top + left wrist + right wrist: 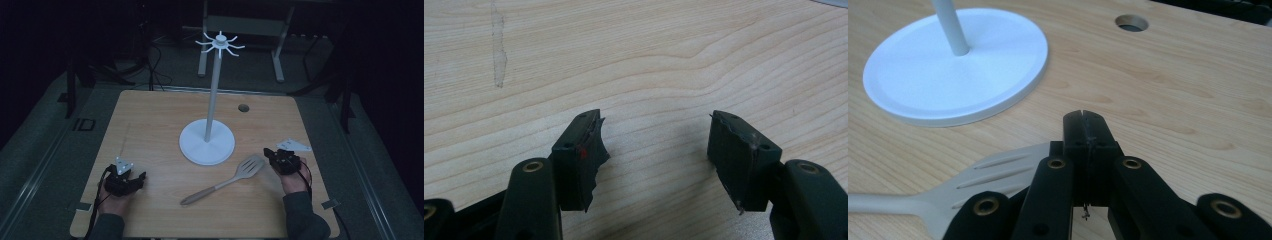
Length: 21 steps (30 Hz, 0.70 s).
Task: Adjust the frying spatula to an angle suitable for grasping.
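Note:
A slotted spatula [235, 177] with a pale head and wooden handle lies flat on the table, right of centre. Its head [998, 172] sits just below and left of my right gripper [1087, 120], whose jaws are pressed together with nothing between them. In the high view my right gripper [268, 153] is beside the spatula's head, held by a hand at the table's right. My left gripper [140, 177] rests at the front left; its jaws [656, 145] stand wide apart over bare wood.
A white hook stand [207, 142] rises from a round base [923, 75] at the table's middle, with radial hooks at its top [219, 42]. A cable hole [243, 107] lies behind it. The wooden table [150, 120] ends near both forearms.

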{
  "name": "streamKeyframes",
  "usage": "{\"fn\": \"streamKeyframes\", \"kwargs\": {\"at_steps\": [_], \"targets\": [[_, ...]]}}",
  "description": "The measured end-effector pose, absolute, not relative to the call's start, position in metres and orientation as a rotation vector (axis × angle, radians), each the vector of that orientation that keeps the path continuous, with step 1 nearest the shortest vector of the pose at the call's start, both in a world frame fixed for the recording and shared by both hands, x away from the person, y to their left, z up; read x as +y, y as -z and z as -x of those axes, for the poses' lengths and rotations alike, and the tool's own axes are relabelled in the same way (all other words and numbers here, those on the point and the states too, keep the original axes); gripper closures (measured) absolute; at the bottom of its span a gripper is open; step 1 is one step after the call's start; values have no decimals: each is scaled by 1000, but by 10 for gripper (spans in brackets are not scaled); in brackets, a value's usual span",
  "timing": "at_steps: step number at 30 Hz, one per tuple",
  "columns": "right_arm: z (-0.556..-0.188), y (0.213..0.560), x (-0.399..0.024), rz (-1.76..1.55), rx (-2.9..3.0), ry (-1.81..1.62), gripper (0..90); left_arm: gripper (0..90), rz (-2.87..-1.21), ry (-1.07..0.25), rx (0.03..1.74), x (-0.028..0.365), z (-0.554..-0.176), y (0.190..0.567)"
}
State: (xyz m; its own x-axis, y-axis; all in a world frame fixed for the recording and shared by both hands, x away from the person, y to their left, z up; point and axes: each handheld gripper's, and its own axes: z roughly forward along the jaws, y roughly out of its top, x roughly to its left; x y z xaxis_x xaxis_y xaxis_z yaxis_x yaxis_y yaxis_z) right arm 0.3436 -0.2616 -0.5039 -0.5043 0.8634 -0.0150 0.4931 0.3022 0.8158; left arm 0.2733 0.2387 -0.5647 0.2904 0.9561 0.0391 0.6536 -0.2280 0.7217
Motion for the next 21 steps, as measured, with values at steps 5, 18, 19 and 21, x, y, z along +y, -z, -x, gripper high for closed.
{"fn": "streamKeyframes", "kwargs": {"at_steps": [5,18,19,21], "targets": [[-350,509,-251,-1200,2170,-1049,900,391,-1965,-660,1435,239,-273,564],[-353,526,-237,-1184,2265,-969,900,391,-1957,-662,1436,240,-272,564],[-352,526,-237,-1186,2264,-970,900,391,-1958,-661,1435,240,-272,564],[-351,526,-238,-1185,2267,-970,900,391,-1959,-662,1434,240,-272,564]]}}
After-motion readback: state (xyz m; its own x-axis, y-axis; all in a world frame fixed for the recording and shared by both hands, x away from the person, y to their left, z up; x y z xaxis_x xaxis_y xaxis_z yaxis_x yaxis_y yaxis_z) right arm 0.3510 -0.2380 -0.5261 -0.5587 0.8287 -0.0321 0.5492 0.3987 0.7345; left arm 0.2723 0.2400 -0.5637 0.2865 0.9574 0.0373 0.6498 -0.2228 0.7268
